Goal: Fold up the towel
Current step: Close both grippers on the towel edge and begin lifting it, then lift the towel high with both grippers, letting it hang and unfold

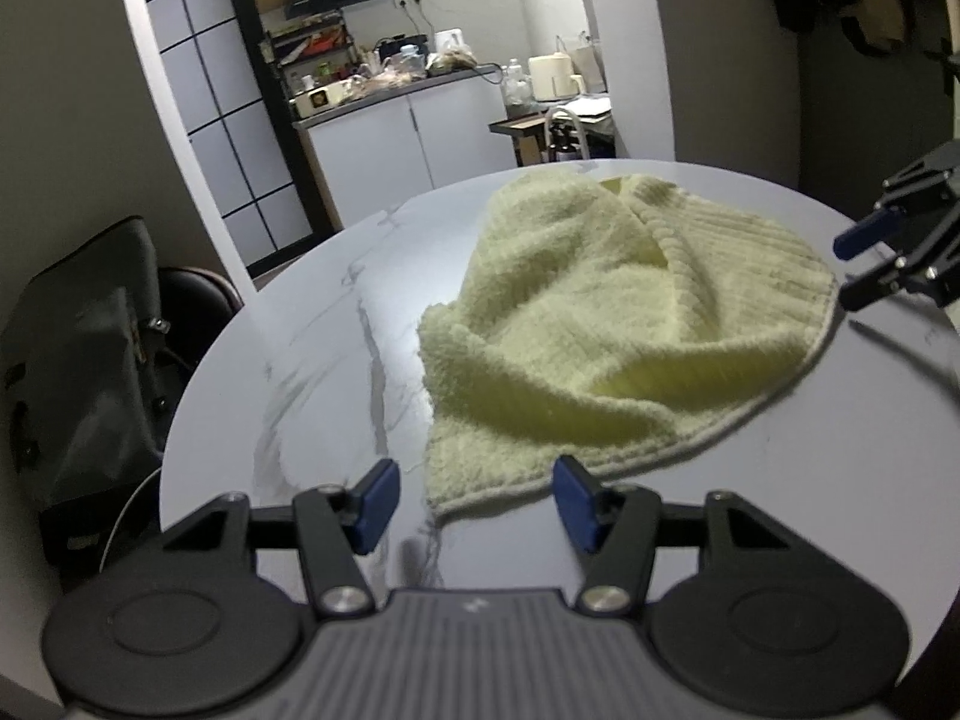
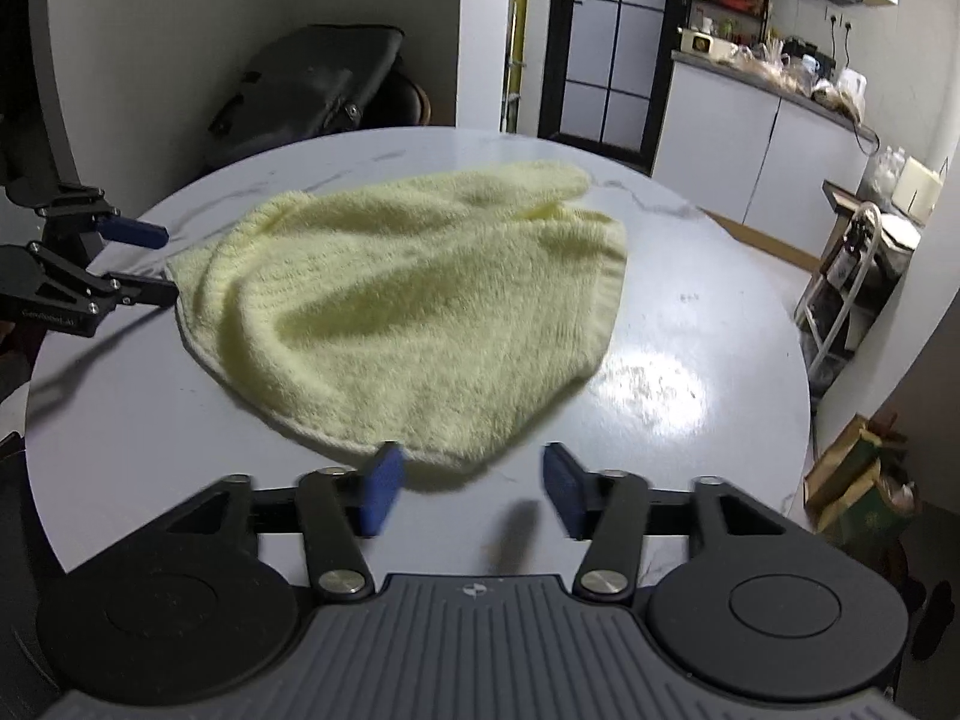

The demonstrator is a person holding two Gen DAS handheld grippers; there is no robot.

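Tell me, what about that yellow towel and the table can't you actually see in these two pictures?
- Towel underside and inner folds: hidden by its own bunched top layers, both views.
- Towel's true shape: its far corners are tucked under.
- Table near edge: covered by the left gripper and right gripper bodies.
- Kitchen counter items: too small.

The left gripper [image 1: 475,501] is wide open, and the right gripper [image 2: 473,489] is wide open too
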